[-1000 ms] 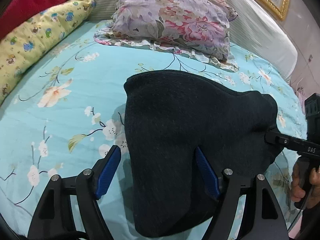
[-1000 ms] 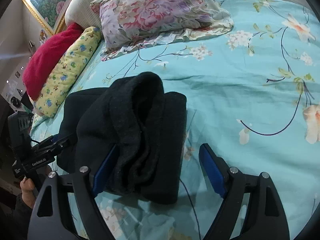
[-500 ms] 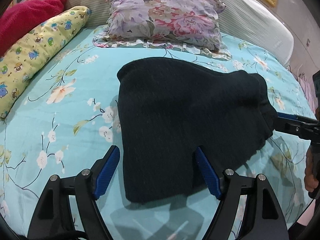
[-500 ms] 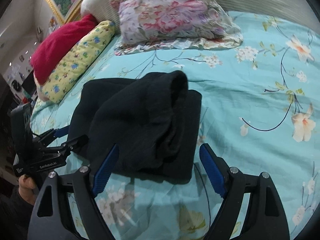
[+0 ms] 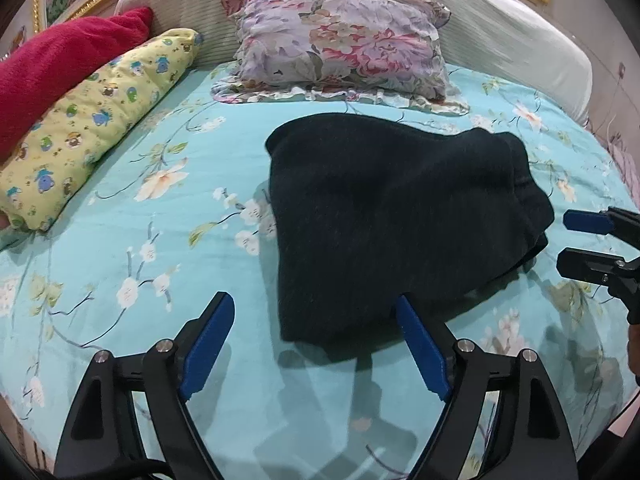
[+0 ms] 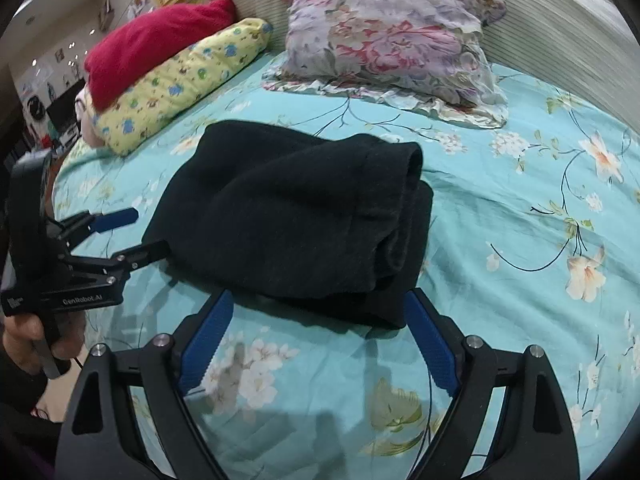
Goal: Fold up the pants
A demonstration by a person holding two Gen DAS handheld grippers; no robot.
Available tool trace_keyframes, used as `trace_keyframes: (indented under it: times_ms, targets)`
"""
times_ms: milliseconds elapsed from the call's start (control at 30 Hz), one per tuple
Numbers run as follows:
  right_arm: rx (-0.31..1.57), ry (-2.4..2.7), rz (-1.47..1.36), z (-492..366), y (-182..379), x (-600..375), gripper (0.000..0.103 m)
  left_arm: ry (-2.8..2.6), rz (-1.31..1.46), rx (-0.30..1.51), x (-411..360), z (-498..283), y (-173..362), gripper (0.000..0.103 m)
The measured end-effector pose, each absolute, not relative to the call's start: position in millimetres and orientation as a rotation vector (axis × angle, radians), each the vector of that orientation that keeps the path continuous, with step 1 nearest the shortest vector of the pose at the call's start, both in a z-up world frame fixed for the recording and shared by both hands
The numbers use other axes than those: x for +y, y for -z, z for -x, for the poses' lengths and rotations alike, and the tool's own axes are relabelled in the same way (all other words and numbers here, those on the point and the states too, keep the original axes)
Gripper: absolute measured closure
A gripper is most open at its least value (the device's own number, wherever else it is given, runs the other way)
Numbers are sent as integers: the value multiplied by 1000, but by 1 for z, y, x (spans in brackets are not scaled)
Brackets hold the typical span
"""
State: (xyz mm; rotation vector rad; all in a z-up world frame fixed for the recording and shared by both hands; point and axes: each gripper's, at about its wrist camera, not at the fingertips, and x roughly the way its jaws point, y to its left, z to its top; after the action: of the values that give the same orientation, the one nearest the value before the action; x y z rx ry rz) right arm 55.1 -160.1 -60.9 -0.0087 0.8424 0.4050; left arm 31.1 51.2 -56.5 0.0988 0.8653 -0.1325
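Note:
The black pants [image 5: 392, 216] lie folded in a thick bundle on the turquoise flowered bed sheet [image 5: 140, 240]. They also show in the right wrist view [image 6: 296, 216], with the rolled edge on the right side. My left gripper [image 5: 316, 320] is open and empty, just short of the bundle's near edge. It shows from the side in the right wrist view [image 6: 140, 232]. My right gripper [image 6: 316, 320] is open and empty, just short of the bundle. It shows at the right edge of the left wrist view [image 5: 576, 240], apart from the cloth.
A flowered purple pillow [image 5: 344, 40] lies at the head of the bed. A yellow printed pillow [image 5: 92, 120] and a red cushion [image 5: 60, 60] lie at the left. A white padded headboard [image 5: 520, 40] curves behind them.
Both grippers have let go of the pants and drawn back from them. The bundle now lies flat on the sheet, farther from both cameras.

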Motion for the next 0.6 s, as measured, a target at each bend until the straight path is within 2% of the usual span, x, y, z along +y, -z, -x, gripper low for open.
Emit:
trace_keyframes:
  times_ms: [400,600]
  targets:
    - [832,-422,109,-44,60,-138,15,47,-193,816,54,-11,50,14]
    - [790,-505,140,-39,10,-137,15,46,-203,782,56,-9,32,14]
